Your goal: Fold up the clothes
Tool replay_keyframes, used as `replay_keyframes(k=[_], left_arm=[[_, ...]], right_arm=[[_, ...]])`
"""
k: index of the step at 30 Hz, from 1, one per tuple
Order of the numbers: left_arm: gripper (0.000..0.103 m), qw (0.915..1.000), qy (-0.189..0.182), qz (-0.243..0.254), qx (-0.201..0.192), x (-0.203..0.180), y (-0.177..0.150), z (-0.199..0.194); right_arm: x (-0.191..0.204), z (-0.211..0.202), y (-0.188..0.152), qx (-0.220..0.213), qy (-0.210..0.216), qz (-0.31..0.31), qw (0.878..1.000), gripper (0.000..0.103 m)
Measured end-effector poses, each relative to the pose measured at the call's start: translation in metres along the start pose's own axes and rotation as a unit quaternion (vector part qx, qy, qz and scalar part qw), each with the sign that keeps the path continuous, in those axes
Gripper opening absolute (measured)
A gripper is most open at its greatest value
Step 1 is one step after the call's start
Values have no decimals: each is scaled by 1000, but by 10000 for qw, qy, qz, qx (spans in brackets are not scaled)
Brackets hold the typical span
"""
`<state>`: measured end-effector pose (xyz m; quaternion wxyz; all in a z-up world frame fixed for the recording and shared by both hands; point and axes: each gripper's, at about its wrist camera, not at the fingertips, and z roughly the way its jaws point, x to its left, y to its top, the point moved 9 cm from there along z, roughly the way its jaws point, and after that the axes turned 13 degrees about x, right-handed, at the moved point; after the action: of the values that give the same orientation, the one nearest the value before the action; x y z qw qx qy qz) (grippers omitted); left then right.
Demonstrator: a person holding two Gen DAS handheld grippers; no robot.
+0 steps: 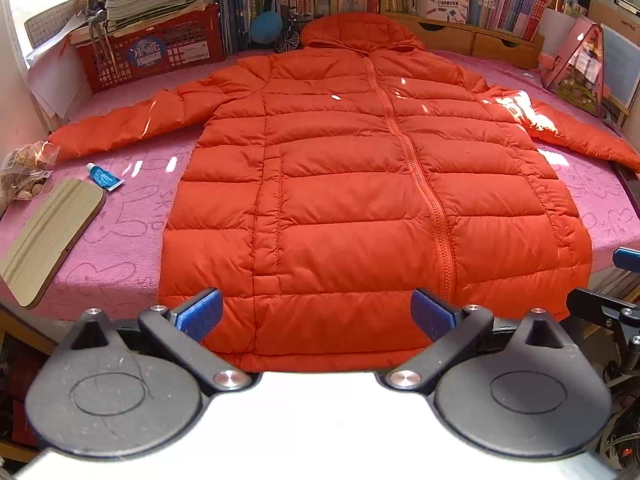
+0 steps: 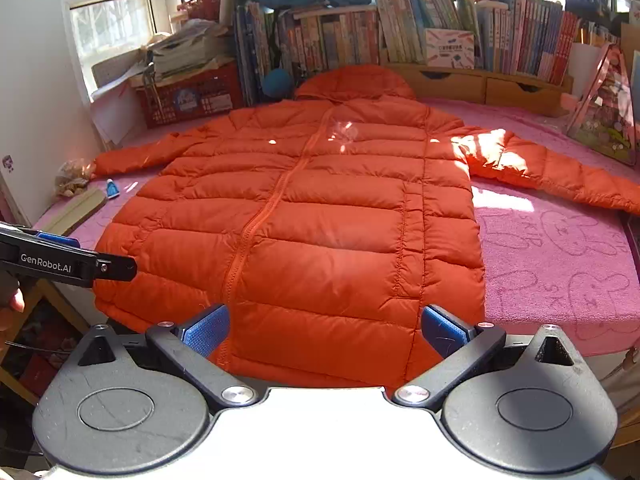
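So the orange quilted puffer jacket with a hood [image 1: 360, 184] is spread flat, zipped up, across the pink-towel-covered desk [image 1: 120, 248], hood at the far edge by the books and hem hanging over the near edge. Both the left tongs [image 1: 316, 316] and right tongs [image 2: 326, 330] are wide open over the hem, gripping nothing. There's a small blue-and-white tube [image 1: 105, 177] by the left edge.

A quilted orange puffer jacket [image 1: 360, 184] of smooth, faintly glossy cloth is seen on a pink towelling cover [image 1: 120, 240], matt and nubbly. A flat rounded board [image 1: 48, 236] of pale matt wood is seen beside a red plastic lattice crate [image 1: 160, 52]. Matt black plastic arms, shiny metal pins and blue ribbed pads [image 1: 200, 312] are shown on the left gripper [image 1: 316, 312].
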<state>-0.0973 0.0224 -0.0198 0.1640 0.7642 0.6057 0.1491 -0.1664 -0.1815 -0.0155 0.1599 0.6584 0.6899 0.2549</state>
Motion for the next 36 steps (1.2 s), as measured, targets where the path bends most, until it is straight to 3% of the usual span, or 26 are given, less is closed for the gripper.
replay_keyframes(k=[8,14,25,36], left_arm=[[102,9970,440,615,-164,2,10,-19],[103,9952,516,786,-255,9,14,-21],[103,9969,460,637,-101,25,21,0],[103,9980,457,349,-251,25,67,22]], right_arm=[[-3,-21,17,-17,-304,-370,9989,103],[-10,-20,22,28,-606,-366,9975,103],[-23,-4,21,266,-883,-152,9956,103],[-46,26,43,160,-980,-121,9950,103]])
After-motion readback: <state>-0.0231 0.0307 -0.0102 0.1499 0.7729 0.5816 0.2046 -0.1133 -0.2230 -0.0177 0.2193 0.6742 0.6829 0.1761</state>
